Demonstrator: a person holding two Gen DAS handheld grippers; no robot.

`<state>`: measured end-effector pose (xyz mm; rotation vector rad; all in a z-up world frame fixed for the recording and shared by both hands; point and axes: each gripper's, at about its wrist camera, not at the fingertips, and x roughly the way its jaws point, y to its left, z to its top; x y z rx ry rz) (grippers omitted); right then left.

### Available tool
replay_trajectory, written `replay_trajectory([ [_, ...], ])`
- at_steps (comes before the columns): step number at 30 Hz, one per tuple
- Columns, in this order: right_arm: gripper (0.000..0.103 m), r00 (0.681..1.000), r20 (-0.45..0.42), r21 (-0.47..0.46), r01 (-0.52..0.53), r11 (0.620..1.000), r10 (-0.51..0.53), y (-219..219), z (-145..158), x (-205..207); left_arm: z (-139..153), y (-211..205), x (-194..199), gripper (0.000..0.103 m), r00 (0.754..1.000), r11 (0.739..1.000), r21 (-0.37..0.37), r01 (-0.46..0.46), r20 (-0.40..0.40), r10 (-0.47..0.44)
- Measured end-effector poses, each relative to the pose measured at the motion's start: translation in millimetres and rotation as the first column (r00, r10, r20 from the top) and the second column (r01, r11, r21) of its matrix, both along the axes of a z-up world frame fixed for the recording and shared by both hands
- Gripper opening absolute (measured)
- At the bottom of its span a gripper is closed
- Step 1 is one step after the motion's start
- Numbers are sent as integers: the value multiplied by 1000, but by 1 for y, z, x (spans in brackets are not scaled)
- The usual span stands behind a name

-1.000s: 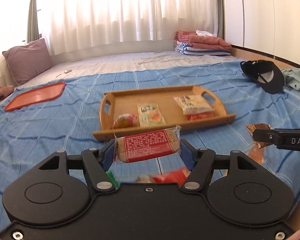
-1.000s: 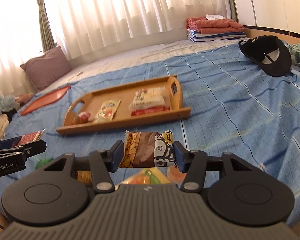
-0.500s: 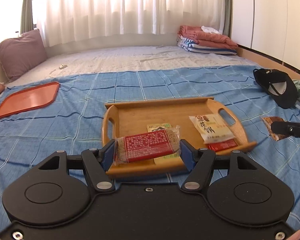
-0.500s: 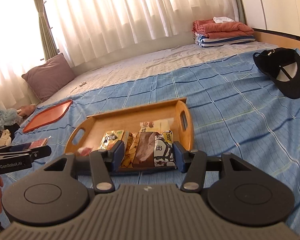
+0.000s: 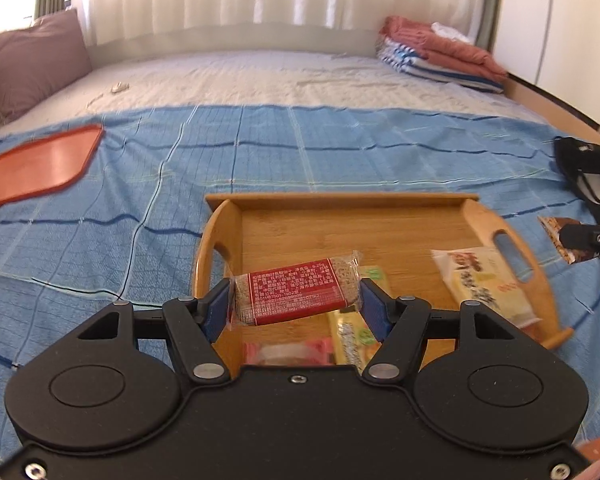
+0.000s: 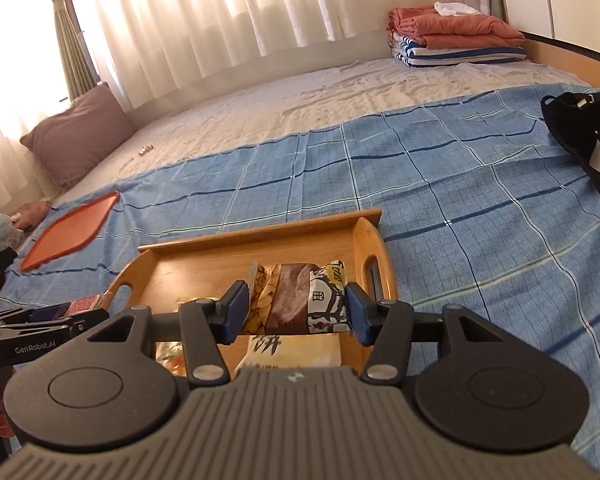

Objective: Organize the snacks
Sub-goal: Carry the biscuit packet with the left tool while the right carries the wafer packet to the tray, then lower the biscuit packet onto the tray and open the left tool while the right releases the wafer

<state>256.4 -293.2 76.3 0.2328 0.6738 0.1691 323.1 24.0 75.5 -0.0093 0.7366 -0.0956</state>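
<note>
Up close in the left wrist view, the left gripper [image 5: 294,306] clamps a clear-wrapped grain bar with a red label [image 5: 296,294] of tiny, unreadable print, above the rimmed bamboo tray [image 5: 340,204]; a flat orange tray [image 5: 40,164] lies at ten o'clock. Over in the right wrist view, the right gripper [image 6: 294,312] pinches a brown-and-yellow peanut snack pack [image 6: 298,296] above that tray; "GenRobot.AI" is printed at nine o'clock.

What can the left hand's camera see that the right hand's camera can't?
Only the left camera shows the pink snack low in the wooden tray, under the left gripper. Only the right camera shows a dark heap at its left edge. Both show the tray, orange tray, purple pillow, folded laundry, black cap.
</note>
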Motion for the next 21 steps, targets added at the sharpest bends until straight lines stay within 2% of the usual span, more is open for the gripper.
replay_trajectory([
  [4, 56, 999, -35, 12, -1, 1000, 1, 4, -12, 37, -18, 4, 21, 65, 1000, 1000, 20, -9, -21, 9],
  [10, 56, 997, -77, -21, -12, 1000, 10, 19, -36, 84, -43, 2, 40, 65, 999, 999, 53, -1, -47, 4],
  [15, 56, 993, -115, -34, -8, 999, 4, 32, -55, 108, -55, 3, 48, 65, 998, 999, 40, -2, -57, 4],
  [21, 56, 991, -136, -71, -10, 997, 0, 39, -70, 121, -59, -1, 51, 65, 999, 996, 83, 16, -41, -12],
])
